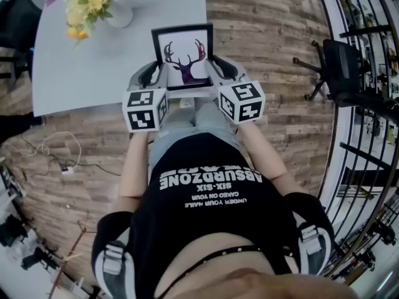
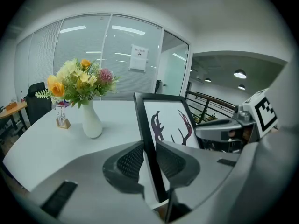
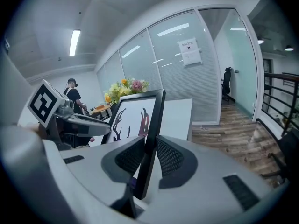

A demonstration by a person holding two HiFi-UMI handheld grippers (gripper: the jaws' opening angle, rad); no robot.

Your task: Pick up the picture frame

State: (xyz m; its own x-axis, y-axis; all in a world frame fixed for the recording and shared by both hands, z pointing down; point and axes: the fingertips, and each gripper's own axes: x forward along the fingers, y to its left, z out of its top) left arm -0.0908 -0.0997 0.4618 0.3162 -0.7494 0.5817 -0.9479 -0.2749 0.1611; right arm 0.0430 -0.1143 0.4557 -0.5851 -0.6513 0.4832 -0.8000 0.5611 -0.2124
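Observation:
A black picture frame with a purple deer-head print hangs in the air over the near edge of the white table, tilted toward me. My left gripper is shut on the frame's left side, its ribbed pads pressing both faces. On the opposite edge, my right gripper is shut the same way. Each gripper view shows the other gripper across the print: the right one and the left one.
A white vase of yellow and pink flowers stands at the table's far left, with a small holder beside it. Wooden floor lies to the right, with a black tripod stand and a railing. A person stands in the background.

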